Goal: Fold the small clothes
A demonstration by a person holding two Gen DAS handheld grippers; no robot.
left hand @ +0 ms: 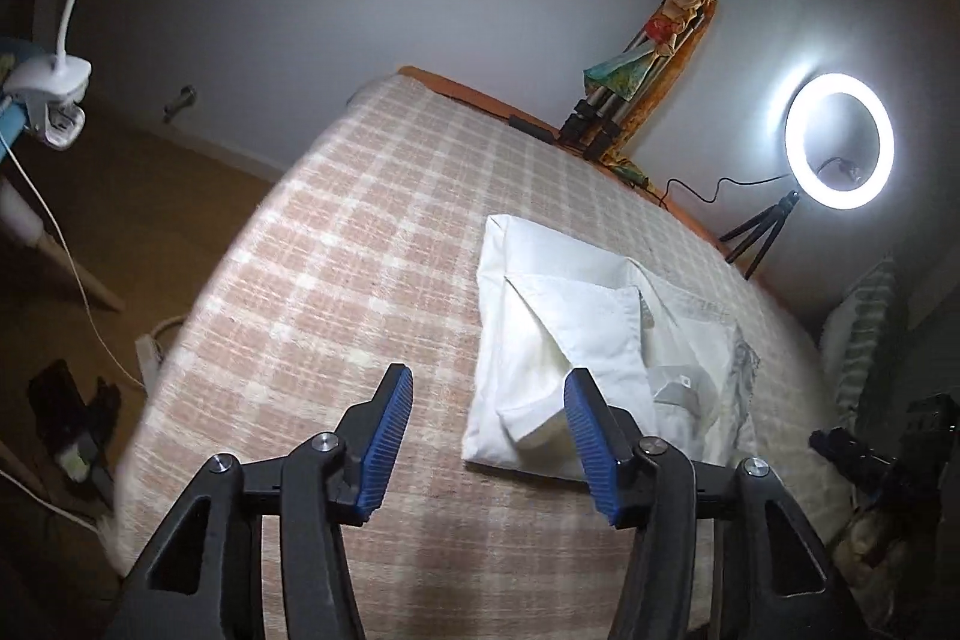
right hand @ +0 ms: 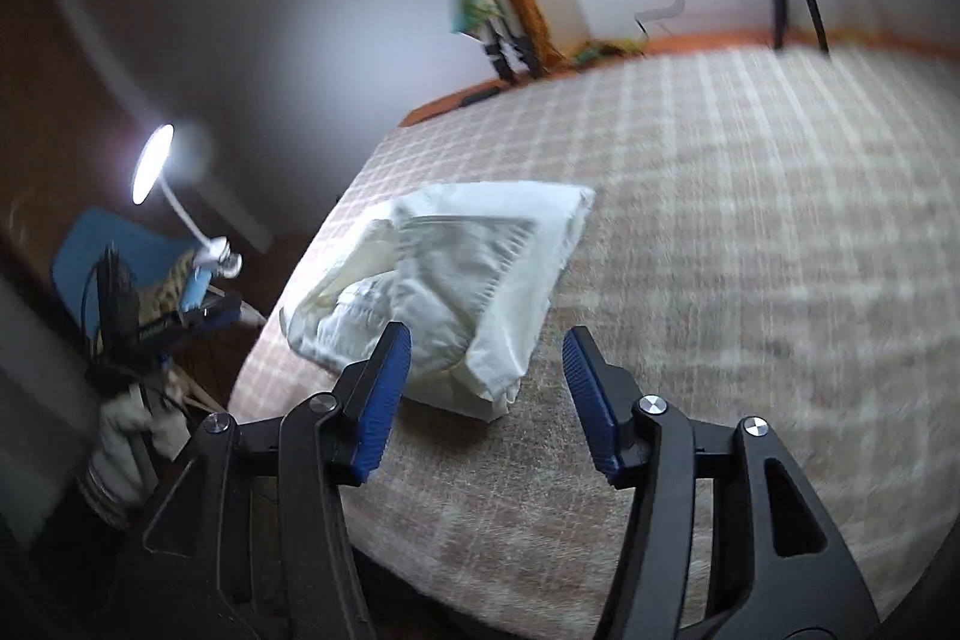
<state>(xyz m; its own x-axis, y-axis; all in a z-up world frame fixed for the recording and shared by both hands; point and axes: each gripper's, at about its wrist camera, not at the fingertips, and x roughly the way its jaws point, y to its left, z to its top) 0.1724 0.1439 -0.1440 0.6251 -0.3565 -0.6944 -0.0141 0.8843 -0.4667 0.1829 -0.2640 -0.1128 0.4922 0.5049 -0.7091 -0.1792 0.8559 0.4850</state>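
A small white garment (left hand: 600, 340) lies folded into a rough rectangle on a pink and white checked bedcover (left hand: 360, 250). My left gripper (left hand: 489, 382) is open and empty, held just above the cover at the garment's near left edge. In the right wrist view the same garment (right hand: 456, 268) lies ahead and to the left. My right gripper (right hand: 486, 346) is open and empty, close to the garment's near corner. That view is blurred.
A lit ring light (left hand: 840, 142) on a small tripod stands at the far right of the bed. A folded tripod and a figure (left hand: 636, 58) lean on the wall. A clamp lamp (right hand: 153, 160) and a blue chair (right hand: 120, 250) stand left of the bed.
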